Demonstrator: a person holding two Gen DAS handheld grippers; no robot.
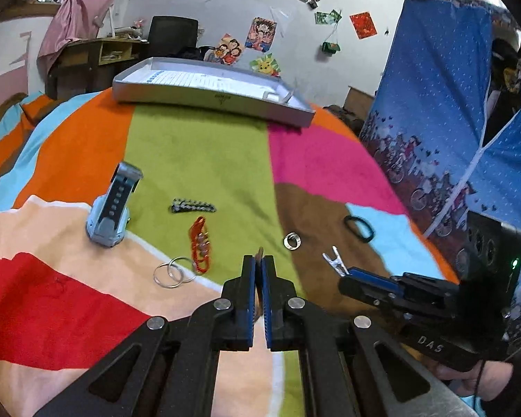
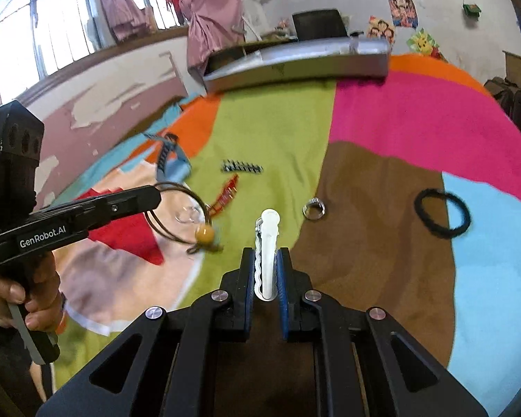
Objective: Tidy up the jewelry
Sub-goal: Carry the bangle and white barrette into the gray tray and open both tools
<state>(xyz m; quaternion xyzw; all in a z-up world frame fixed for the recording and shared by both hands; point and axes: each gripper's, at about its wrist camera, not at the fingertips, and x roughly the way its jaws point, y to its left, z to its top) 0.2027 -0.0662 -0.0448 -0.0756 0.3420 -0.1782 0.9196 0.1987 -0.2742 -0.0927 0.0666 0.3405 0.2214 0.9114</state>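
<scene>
The grey box (image 1: 218, 99) lies straight ahead of both grippers, at the far edge of the blanket (image 1: 198, 160); the left gripper (image 1: 259, 264) is closed on a brown cord bracelet (image 2: 177, 208); the right gripper (image 2: 265, 260) pinches a white hair clip (image 2: 268, 243), long axis along its fingers.

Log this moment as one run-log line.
left gripper: shut on cord necklace | right gripper: shut on white hair clip

White postered wall (image 1: 295, 17), barred window (image 2: 52, 17), pink curtains (image 2: 205, 24), wooden desk (image 1: 97, 52).
</scene>
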